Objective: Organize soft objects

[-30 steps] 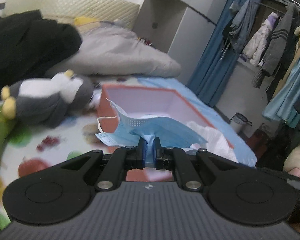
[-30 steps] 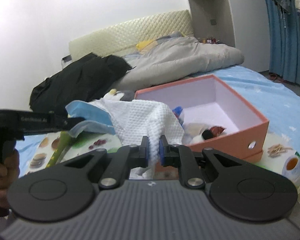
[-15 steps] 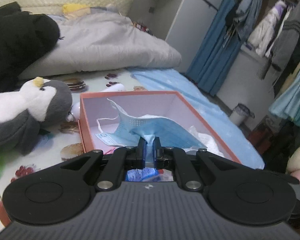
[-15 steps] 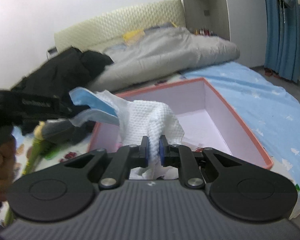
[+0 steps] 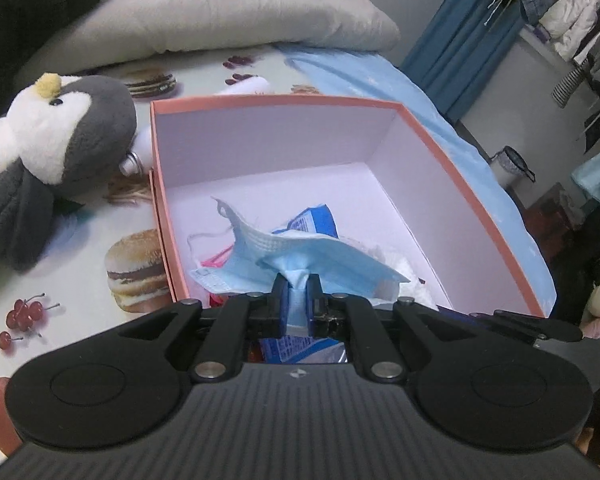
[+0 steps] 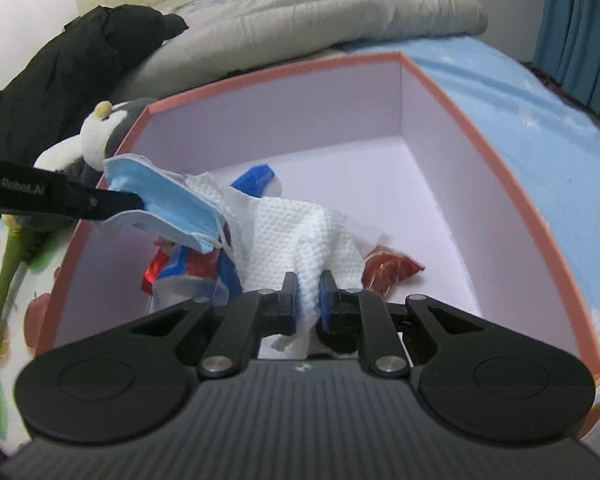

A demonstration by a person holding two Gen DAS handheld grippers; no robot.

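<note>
Left hand-held gripper point(image 5: 297, 295): clenched on a bunched fold of the blue face mask point(image 5: 300, 256), holding it over the near part of the open box.
Right hand-held gripper point(image 6: 309, 295): clenched on the white paper towel point(image 6: 292, 232), which drapes forward from the pads down into the box.
Face mask: pale blue, pleated, one white ear loop point(image 5: 208, 236) hanging loose to the left; in the right wrist view it sits at the tip of the left gripper, just above the box's left wall and touching the towel's upper edge.
Box point(image 5: 460, 184): coral-pink outside, pale lilac inside, lid off, standing on the bed.
Inside the box: a blue-and-white packet point(image 5: 314, 220) under the mask, a red snack wrapper point(image 6: 390, 268) to the right of the towel, and a red-and-blue packet point(image 6: 180, 272) at the near left; the far half of the floor is bare.
Plush penguin point(image 5: 56, 136): grey and white, lying on its side just beside the box's left wall, outside it.
Bed sheet point(image 5: 80, 272): printed with burgers and cherries on the left; plain light blue on the right of the box.
Behind: a grey quilt point(image 5: 220, 4) bunched up, a black jacket point(image 6: 72, 68) beside it.
</note>
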